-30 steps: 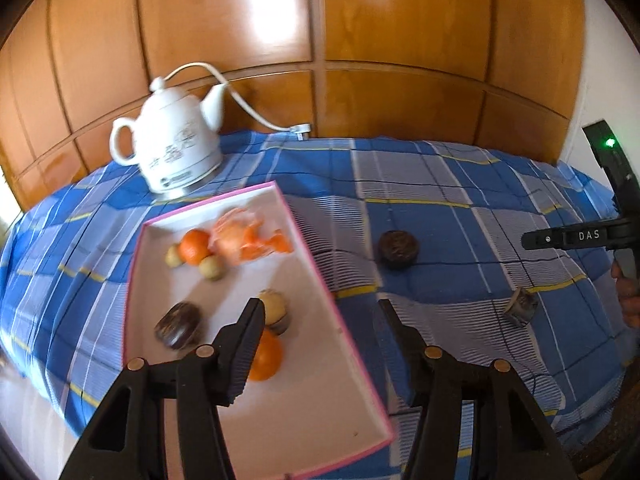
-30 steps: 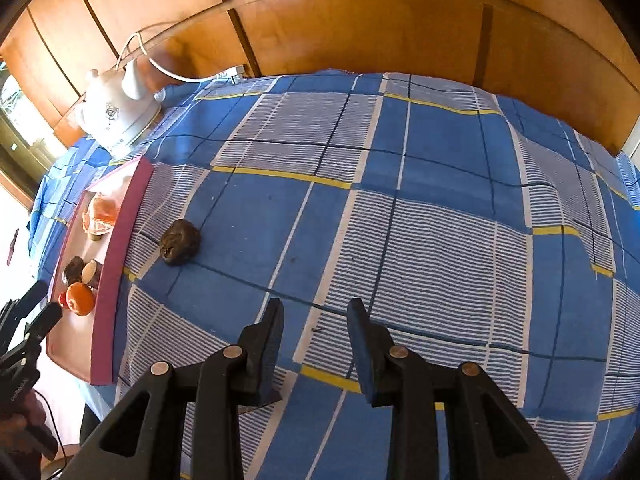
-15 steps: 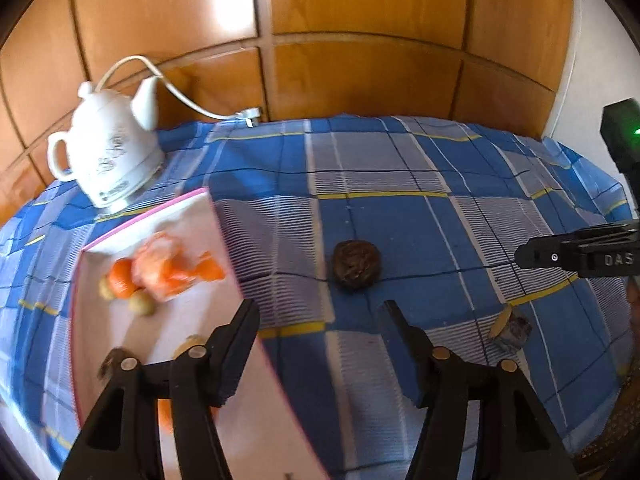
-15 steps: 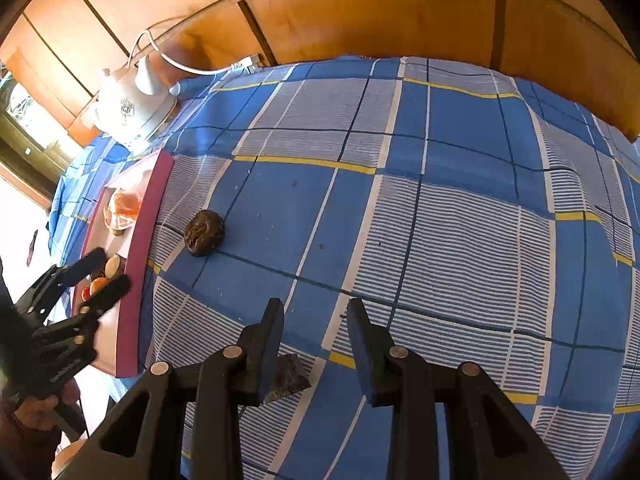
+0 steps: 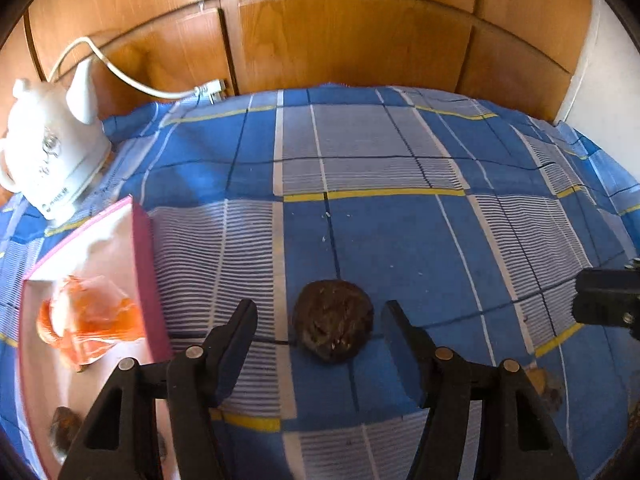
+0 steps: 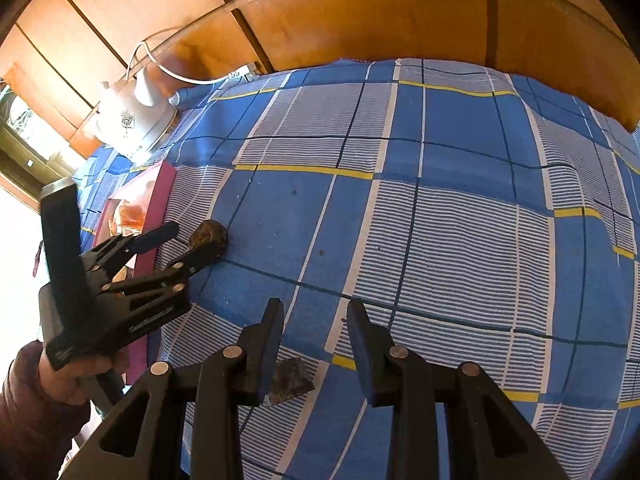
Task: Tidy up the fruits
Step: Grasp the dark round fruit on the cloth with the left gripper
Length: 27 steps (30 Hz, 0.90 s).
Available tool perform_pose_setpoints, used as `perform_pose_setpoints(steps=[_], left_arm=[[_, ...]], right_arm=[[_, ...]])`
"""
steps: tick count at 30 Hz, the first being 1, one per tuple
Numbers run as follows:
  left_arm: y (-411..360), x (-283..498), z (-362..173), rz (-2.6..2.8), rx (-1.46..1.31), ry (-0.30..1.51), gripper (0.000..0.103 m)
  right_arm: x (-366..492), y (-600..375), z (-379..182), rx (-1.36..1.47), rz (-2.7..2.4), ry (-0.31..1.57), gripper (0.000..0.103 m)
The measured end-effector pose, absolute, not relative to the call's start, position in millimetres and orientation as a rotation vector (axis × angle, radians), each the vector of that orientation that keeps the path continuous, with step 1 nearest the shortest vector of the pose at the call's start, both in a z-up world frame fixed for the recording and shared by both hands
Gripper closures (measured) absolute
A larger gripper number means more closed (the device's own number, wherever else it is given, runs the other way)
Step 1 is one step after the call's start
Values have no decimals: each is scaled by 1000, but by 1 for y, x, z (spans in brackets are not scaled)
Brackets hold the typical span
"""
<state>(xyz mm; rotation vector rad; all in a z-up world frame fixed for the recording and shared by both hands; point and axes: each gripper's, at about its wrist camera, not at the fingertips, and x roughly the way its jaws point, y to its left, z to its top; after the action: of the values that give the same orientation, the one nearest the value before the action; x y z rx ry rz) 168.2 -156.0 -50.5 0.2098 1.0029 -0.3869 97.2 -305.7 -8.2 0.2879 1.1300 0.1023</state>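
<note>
The left gripper [image 5: 318, 326], jaws apart, brackets the dark wrinkled fruit [image 5: 333, 320] without contact, right of the pink tray [image 5: 146, 276].

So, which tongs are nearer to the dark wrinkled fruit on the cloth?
Left. The left tongs stand open around the dark wrinkled fruit, not touching it. The right tongs hang apart from it, empty.
</note>
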Motion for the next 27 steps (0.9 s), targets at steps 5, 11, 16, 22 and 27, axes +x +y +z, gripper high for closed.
perform_pose_setpoints(steps=[5,11,16,22,27], left_arm=[[-160,173,-62,-401,173,1039,60],[-157,137,-50,-455,165,993,60],[-154,89,-46,-502,154,974,60],[-150,51,-52,-522,184,974,60],[-145,41,-55,-518,183,976,60]], right_arm=[[98,-306,-9,288,101,1131,70],[98,-305,-10,281,103,1136,70],[98,-302,-13,316,176,1165,70],[96,-278,-22,251,285,1221,68],[93,-262,-31,183,325,1267,65]])
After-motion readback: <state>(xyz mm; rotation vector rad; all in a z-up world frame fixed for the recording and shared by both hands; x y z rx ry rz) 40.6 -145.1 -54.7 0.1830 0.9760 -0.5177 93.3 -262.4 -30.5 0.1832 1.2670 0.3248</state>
